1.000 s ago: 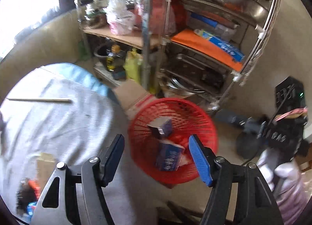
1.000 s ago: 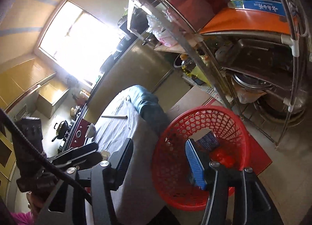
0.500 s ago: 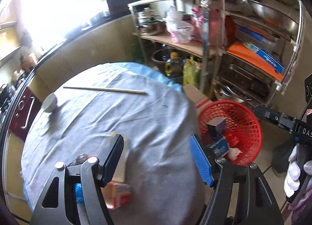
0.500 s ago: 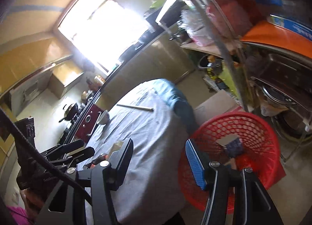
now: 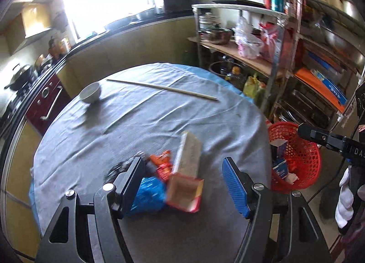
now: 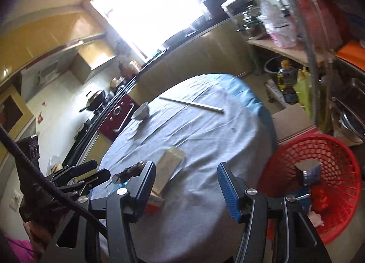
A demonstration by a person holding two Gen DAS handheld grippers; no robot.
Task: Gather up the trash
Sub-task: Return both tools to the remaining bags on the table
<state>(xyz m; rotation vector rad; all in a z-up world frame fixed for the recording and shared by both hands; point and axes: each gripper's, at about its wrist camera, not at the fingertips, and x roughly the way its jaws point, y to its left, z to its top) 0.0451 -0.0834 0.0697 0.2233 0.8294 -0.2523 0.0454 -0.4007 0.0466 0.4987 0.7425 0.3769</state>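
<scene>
You're lining up the next pickup: your left tool hangs wide over the open carton and blue wrapper, left of the red basket. Right tool also wide, empty. Next, lower and close on 1 piece.

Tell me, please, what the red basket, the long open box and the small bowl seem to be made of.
Red basket: glossy moulded plastic, judging by its lattice of holes.
Long open box: thin cardboard, with a dull brown inside and printed red outside.
Small bowl: probably glazed ceramic, smooth and pale; plastic is possible.
</scene>
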